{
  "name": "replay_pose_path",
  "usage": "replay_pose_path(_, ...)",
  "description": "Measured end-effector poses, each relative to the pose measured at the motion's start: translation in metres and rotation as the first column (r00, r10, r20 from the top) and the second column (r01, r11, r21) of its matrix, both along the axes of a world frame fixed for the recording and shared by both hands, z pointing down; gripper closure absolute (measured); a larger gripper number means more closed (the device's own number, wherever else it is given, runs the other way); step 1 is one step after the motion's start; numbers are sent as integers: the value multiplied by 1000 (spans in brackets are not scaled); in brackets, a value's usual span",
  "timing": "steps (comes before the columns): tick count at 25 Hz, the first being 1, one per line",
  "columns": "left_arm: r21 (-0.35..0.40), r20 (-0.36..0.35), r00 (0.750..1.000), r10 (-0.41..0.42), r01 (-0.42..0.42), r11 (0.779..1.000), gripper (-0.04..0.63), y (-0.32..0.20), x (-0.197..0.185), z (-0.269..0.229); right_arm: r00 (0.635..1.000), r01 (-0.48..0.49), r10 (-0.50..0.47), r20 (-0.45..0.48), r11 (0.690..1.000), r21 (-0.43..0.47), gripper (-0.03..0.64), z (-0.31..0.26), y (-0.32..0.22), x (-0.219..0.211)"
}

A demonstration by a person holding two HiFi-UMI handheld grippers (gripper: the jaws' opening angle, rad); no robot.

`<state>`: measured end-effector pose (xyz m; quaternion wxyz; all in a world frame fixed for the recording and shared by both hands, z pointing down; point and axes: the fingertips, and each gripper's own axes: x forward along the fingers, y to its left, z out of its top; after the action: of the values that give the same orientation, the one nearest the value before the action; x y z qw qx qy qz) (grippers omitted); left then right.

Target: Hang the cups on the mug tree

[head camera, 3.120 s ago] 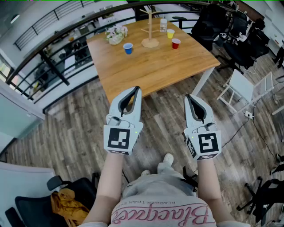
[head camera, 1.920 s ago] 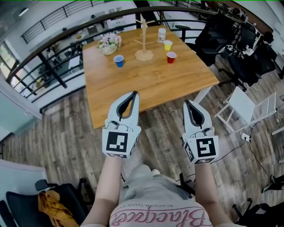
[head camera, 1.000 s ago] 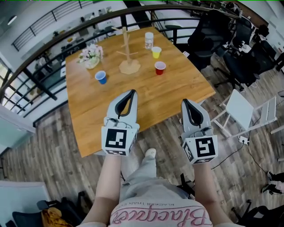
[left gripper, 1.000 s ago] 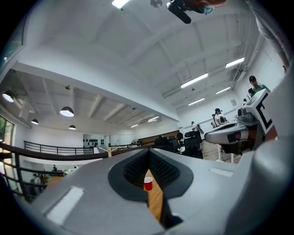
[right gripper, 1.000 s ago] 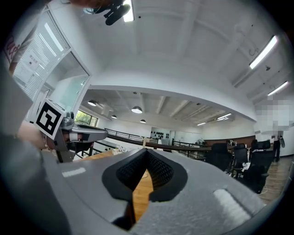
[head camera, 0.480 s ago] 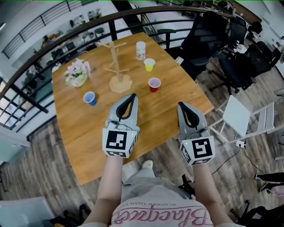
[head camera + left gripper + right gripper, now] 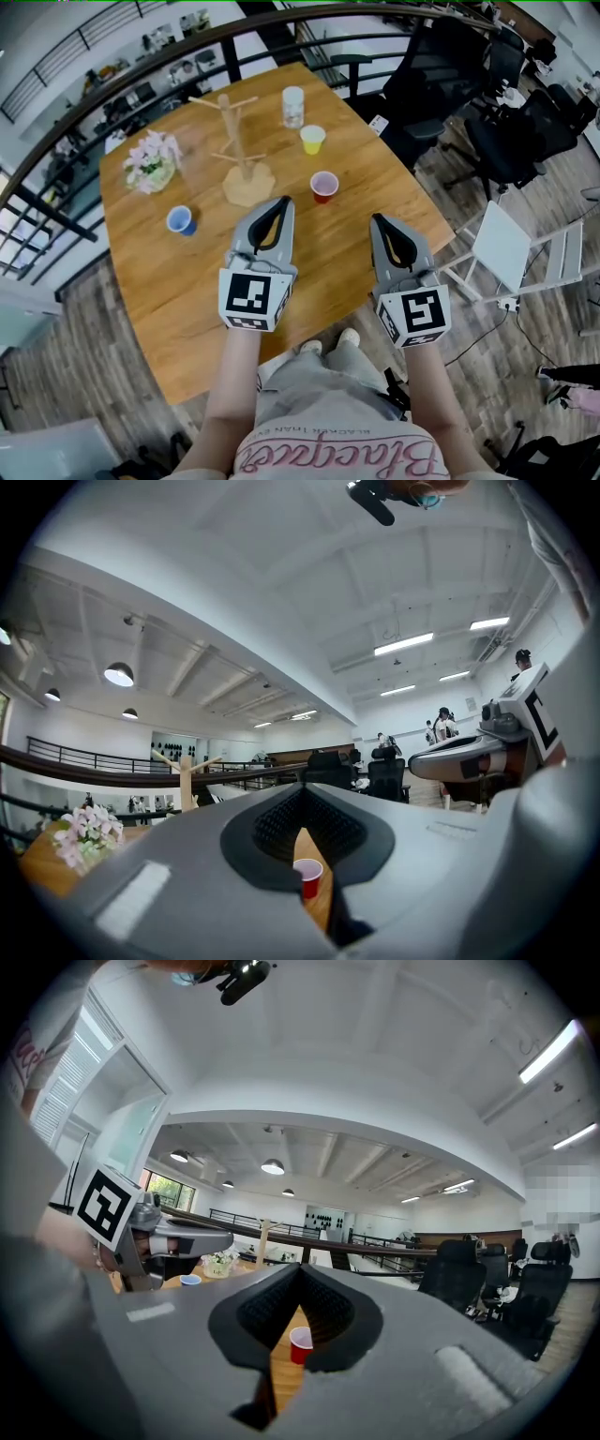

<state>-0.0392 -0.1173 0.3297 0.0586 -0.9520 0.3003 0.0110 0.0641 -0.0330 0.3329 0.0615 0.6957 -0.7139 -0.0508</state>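
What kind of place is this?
Probably an open-plan office: black office chairs, long ceiling lights, and a railing beside the wooden table.

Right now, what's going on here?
A person holds a gripper in each hand, out toward a wooden table. The left gripper and right gripper are both shut and empty. On the table stand the mug tree, a red cup, a yellow cup and a blue cup, plus flowers and a white jar. No cup hangs on the tree yet. The red cup is nearest the grippers.
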Motion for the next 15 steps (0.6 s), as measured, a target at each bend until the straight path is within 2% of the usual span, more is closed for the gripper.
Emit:
replay_pose_path(7,-8,22,999,-40,40,999,583,-22,28,7,1000,27,-27,15,999,-23,615,9,-27,33)
replay_pose_path(15,-5,41,994,-103,104,995,571,-46,65,18,994,110,-109,27,993,-37,615,14,-65,74)
